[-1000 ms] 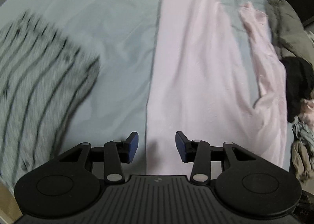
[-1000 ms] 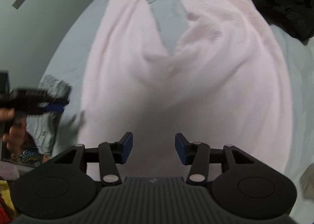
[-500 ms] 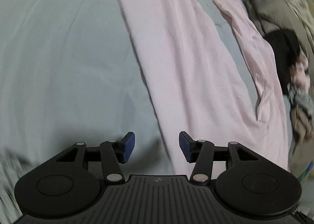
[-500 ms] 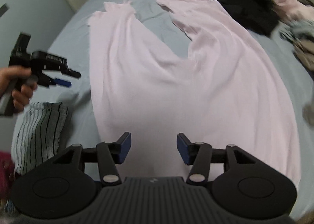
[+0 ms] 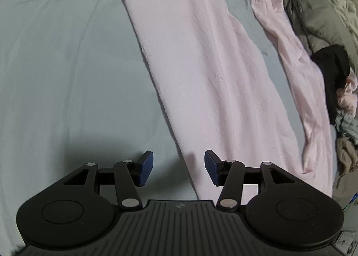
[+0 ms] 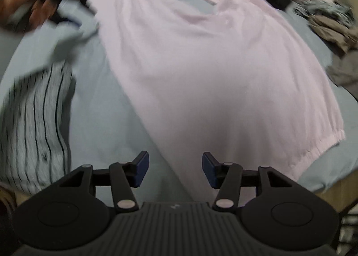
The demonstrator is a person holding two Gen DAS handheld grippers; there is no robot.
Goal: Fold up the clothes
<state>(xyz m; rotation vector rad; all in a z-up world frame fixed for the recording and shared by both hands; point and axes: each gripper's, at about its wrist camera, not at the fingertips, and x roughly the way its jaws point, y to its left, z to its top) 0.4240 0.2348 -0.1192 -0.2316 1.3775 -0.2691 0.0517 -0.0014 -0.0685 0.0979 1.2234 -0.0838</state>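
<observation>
Pink garment [image 5: 201, 59] flat on grey-blue sheet [image 5: 56, 65], long edge 11-to-5 | left gripper [image 5: 179, 167] jaws apart over that edge, bare sheet 9 o'clock | right gripper [image 6: 175, 169] jaws apart, empty | striped cloth [image 6: 33, 126] 9 o'clock | clothes pile [image 5: 331, 20] 2 o'clock

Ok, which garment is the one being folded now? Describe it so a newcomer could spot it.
Start from the pale blue bedsheet covering the bed. Spread flat along its middle lies the long pink garment, one sleeve trailing toward the heap of dark clothes. It is the only plain pink piece laid out flat; the striped one sits apart, bunched.
</observation>
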